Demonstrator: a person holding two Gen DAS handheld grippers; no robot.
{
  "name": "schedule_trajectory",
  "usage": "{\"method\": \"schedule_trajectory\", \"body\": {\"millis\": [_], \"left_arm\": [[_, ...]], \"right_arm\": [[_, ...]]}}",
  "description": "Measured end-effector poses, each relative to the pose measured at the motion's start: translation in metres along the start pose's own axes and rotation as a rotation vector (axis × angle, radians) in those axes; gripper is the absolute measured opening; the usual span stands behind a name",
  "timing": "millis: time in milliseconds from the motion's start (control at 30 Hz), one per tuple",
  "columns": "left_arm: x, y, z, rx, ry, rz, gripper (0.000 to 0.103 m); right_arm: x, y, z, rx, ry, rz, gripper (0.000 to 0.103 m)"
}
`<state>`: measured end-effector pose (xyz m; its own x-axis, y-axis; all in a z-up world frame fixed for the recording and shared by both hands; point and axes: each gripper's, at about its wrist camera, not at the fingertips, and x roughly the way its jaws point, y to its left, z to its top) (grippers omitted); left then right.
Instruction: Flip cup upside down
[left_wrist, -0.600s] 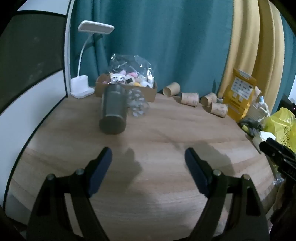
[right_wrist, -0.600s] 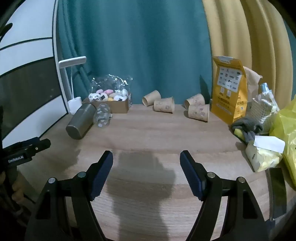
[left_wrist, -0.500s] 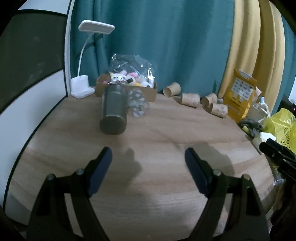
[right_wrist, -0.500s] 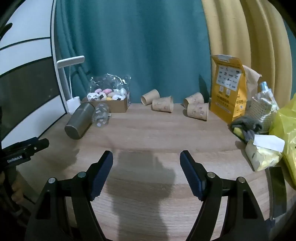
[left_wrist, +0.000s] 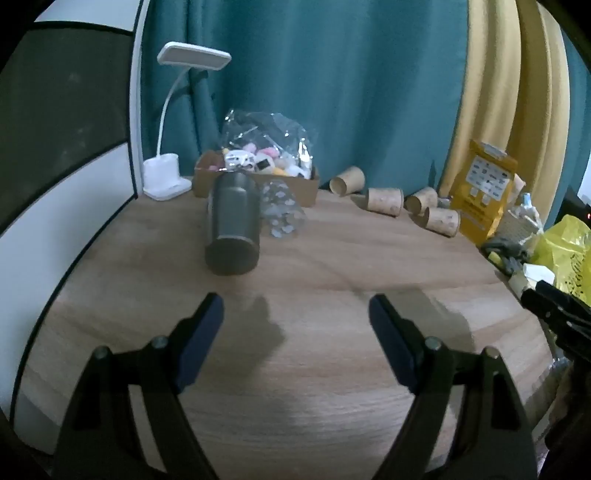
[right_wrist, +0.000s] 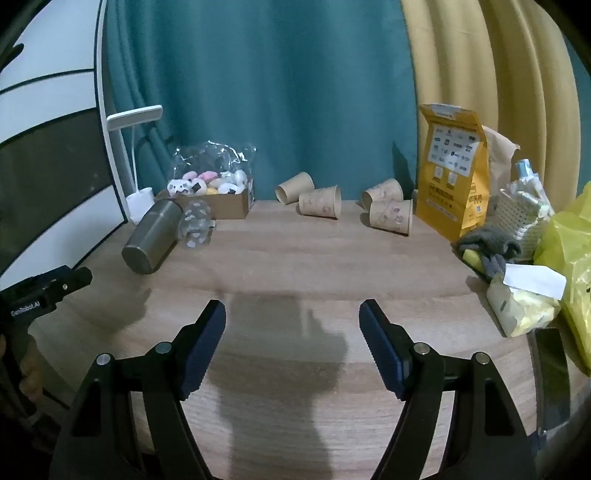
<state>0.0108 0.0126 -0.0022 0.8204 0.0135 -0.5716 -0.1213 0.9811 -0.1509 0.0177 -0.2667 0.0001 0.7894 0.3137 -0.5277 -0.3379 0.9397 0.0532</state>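
A grey metal cup (left_wrist: 232, 221) lies on its side on the wooden table (left_wrist: 332, 266), its flat base towards me; it also shows in the right wrist view (right_wrist: 153, 236). A clear patterned cup (left_wrist: 281, 214) lies on its side right beside it, also in the right wrist view (right_wrist: 195, 221). My left gripper (left_wrist: 295, 317) is open and empty, a short way in front of the metal cup. My right gripper (right_wrist: 291, 321) is open and empty over the table's near middle.
Several brown paper cups (right_wrist: 319, 201) lie on their sides at the back. A cardboard box of small toys (right_wrist: 218, 199) and a white desk lamp (left_wrist: 166, 177) stand back left. A yellow bag (right_wrist: 452, 173), basket and clutter (right_wrist: 524, 295) crowd the right edge.
Both views have shifted slightly; the objects sit a little higher in the frames. Both grippers stay open. Nothing on the table has moved.
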Motion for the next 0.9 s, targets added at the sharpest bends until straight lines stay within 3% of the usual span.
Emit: {"method": "schedule_trajectory", "body": {"millis": [233, 900], "left_arm": [[-0.006, 0.001, -0.001, -0.011, -0.016, -0.051, 0.082], [-0.007, -0.012, 0.006, 0.034, 0.009, -0.079, 0.082]], "right_arm": [[-0.002, 0.000, 0.002, 0.003, -0.001, -0.002, 0.078], [0.000, 0.004, 0.008, 0.007, 0.004, -0.005, 0.078]]}}
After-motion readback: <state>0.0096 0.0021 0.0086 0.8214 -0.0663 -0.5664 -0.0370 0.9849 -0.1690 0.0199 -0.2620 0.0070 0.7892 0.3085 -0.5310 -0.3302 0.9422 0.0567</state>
